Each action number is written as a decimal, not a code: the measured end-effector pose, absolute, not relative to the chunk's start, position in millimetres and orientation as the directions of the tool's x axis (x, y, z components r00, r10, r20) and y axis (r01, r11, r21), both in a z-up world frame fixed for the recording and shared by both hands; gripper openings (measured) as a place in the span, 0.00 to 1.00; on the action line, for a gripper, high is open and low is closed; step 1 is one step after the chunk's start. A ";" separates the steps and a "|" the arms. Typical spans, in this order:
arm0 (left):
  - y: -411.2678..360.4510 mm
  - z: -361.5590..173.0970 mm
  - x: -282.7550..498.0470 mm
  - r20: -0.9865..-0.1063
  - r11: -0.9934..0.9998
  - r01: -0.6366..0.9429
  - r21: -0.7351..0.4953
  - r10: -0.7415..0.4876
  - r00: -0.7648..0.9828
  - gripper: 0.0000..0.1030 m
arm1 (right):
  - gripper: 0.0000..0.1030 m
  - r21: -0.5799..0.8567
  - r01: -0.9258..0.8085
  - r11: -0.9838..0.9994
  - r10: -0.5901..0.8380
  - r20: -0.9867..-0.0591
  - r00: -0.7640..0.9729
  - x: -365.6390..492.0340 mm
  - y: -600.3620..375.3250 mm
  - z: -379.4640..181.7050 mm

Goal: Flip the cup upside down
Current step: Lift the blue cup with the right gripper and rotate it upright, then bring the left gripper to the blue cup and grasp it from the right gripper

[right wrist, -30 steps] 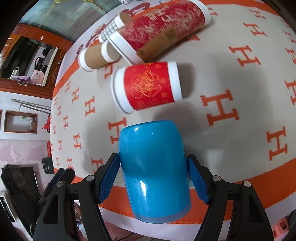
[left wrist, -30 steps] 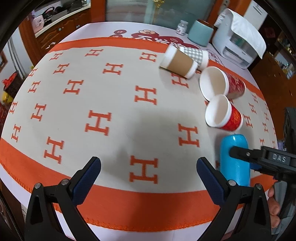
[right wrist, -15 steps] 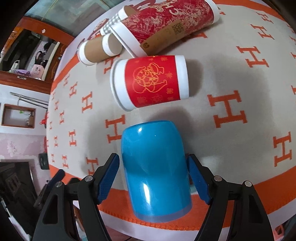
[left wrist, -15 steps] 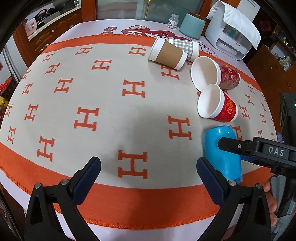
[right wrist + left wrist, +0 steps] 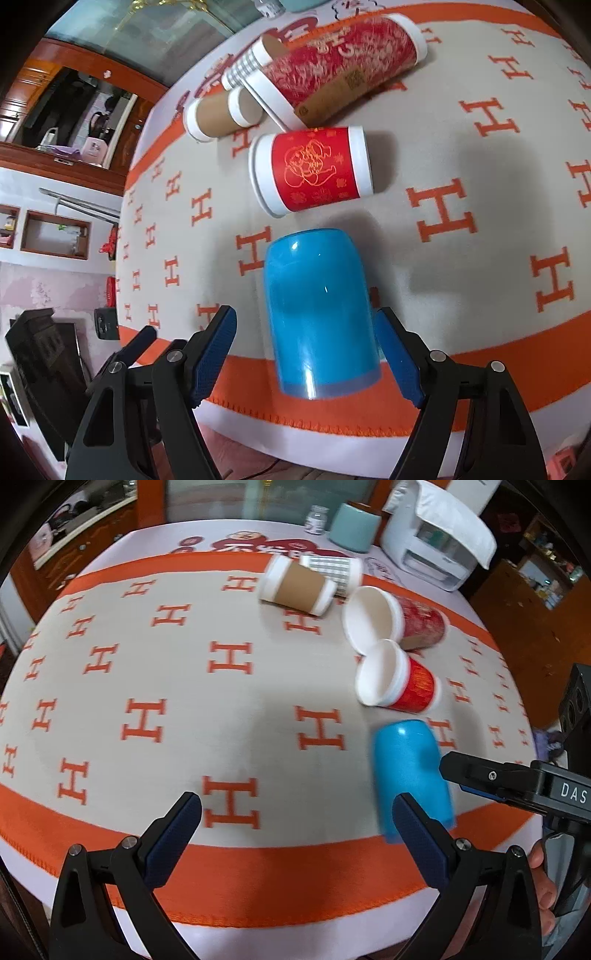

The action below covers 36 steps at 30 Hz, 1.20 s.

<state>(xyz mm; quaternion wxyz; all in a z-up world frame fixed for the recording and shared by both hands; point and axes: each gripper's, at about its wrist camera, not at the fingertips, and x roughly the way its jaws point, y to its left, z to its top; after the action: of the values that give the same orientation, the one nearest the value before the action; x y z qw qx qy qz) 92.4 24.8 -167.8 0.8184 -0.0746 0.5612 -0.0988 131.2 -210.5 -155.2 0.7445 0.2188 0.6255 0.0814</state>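
Observation:
A glossy blue cup (image 5: 319, 314) stands upside down near the table's front edge, its closed base on top and its rim on the orange border. It also shows in the left wrist view (image 5: 410, 775). My right gripper (image 5: 304, 354) is open, its blue pads apart from the cup on both sides. In the left wrist view my right gripper's fingertip (image 5: 454, 766) shows beside the cup. My left gripper (image 5: 295, 834) is open and empty over the cloth, left of the cup.
Two red paper cups (image 5: 399, 681) (image 5: 395, 618), a brown one (image 5: 297, 589) and a checked one (image 5: 332, 572) lie on their sides behind the blue cup. A teal canister (image 5: 352, 531), a small jar (image 5: 316, 518) and a white appliance (image 5: 432, 546) stand at the back.
The right gripper has drawn back a little from the blue cup, its pads now apart from it. The left wrist view has shifted, so the cups sit further left.

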 end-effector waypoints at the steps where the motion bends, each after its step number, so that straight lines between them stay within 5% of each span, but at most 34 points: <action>1: 22.8 -166.7 92.2 -0.901 0.965 0.091 -0.244 -0.261 0.348 0.99 | 0.76 0.430 0.146 0.891 0.396 -0.893 0.215 126.8 -213.8 -149.2; 19: -25.8 -164.1 115.4 -0.860 0.863 0.223 -0.453 -0.489 0.145 0.99 | 0.67 0.341 0.049 0.939 0.291 -0.863 0.414 54.5 -262.3 -82.3; 32: -47.2 -212.0 157.2 -0.843 0.832 0.164 -0.530 -0.537 -0.002 0.98 | 0.55 0.377 0.144 0.915 0.297 -0.870 0.394 65.2 -294.4 -125.5; 36: -55.2 -222.8 165.5 -0.843 0.831 0.153 -0.535 -0.537 -0.029 0.90 | 0.55 0.388 0.159 0.908 0.308 -0.875 0.374 70.4 -299.9 -139.8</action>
<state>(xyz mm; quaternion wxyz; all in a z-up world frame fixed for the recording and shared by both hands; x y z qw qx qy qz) 165.5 -55.2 -222.8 0.6820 -0.1434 0.6711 -0.2529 70.4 -299.9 -139.8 0.8021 0.2095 0.5573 0.0463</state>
